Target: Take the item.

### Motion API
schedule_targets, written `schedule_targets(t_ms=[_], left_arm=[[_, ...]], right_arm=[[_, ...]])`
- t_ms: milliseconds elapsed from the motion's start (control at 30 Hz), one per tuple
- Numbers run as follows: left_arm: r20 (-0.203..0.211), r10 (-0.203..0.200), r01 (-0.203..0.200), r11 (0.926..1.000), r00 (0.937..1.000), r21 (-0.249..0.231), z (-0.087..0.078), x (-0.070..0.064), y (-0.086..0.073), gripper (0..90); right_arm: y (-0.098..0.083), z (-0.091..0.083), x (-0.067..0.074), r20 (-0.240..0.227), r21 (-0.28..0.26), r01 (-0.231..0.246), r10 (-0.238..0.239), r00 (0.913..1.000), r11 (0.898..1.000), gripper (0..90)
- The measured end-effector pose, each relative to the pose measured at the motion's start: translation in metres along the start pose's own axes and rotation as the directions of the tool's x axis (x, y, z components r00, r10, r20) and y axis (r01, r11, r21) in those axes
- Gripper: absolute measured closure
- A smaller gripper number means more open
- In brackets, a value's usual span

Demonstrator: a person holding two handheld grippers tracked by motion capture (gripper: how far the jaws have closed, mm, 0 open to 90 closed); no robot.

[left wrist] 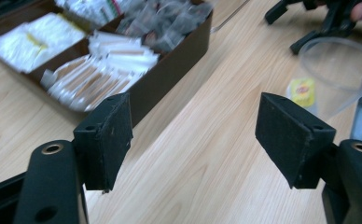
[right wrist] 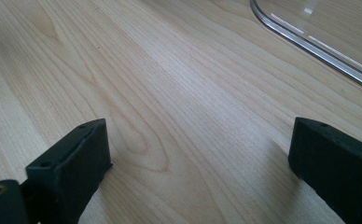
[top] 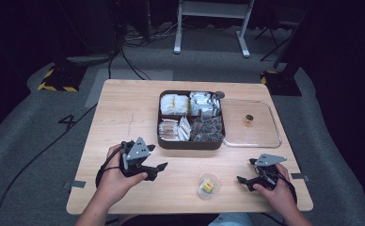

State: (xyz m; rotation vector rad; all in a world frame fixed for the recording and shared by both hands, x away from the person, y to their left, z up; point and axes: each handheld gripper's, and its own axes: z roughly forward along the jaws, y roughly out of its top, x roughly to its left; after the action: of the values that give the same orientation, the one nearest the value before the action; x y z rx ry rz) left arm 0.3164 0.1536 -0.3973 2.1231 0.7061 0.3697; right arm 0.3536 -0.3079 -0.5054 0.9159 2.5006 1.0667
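Left tongs (top: pixel 158 170) and right tongs (top: pixel 244 181) both spread, empty, light wooden table (top: pixel 124 117), grey floor (top: pixel 39 127), dark room

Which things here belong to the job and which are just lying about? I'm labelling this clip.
Likely in the job:
- brown box of packets
- clear cup holding a yellow tea bag
- left gripper and right gripper, both open

Probably lying about:
- clear lid beside the box
- floor cables
- white frame behind the table

Light wooden table (top: pixel 124 117) bearing a dark four-compartment tray (top: pixel 190 143) of packets, a clear lid (top: pixel 274 134) beside its right, and a clear cup (top: pixel 209 186) near the front edge.
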Motion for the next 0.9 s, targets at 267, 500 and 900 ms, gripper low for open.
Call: schedule_targets(t_ms=[267,500,900], left_arm=[[-0.061,-0.057,0.059,0.9977,0.9965,0.033,-0.003,0.019,-0.028,27.6],[-0.098,-0.131,0.14,0.9856,0.9865,0.094,0.001,0.034,-0.056,27.6],[-0.163,-0.177,0.207,0.9593,0.9706,0.192,0.01,0.05,-0.091,27.4]], right_arm=[[0.0,0.0,0.0,0.0,0.0,0.002,-0.002,1.0,1.0,5.6],[0.0,0.0,0.0,0.0,0.0,0.001,-0.001,1.0,1.0,5.6],[0.0,0.0,0.0,0.0,0.0,0.002,-0.002,1.0,1.0,5.6]])
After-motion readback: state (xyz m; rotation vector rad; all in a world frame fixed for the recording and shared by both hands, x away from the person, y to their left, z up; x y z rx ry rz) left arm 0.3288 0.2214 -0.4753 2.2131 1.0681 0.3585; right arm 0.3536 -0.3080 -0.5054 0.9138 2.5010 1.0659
